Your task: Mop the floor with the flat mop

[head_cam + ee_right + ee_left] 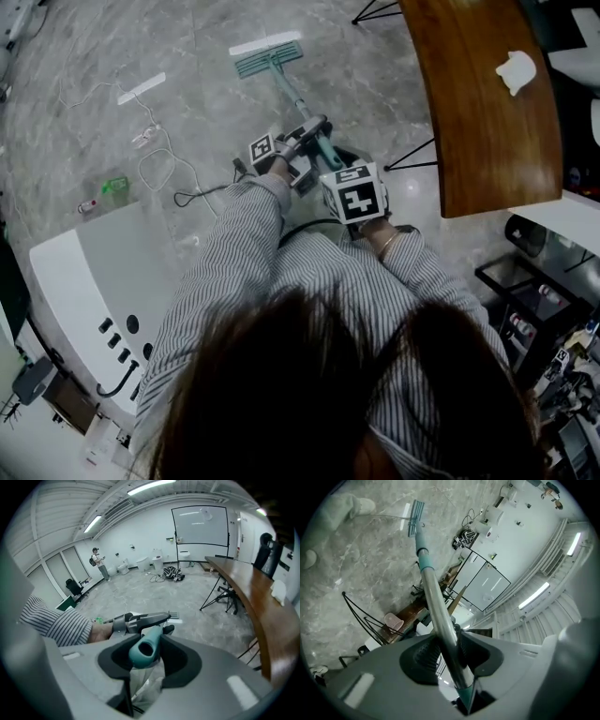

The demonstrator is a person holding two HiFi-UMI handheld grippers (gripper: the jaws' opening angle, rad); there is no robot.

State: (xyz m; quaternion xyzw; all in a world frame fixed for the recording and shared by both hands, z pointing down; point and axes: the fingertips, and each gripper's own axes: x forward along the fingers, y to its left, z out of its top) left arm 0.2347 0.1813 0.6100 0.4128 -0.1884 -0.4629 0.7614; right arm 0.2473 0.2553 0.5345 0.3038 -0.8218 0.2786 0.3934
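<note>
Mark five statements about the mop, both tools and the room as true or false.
1. The left tool is shut on the mop pole. True.
2. The right tool is open and empty. False: it is shut on the teal handle end.
3. The mop head rests flat on the floor. True.
4. The white object lies on the floor. False: it lies on the wooden table.
5. In the head view, a white strip lies on the floor left of the mop head. True.
</note>
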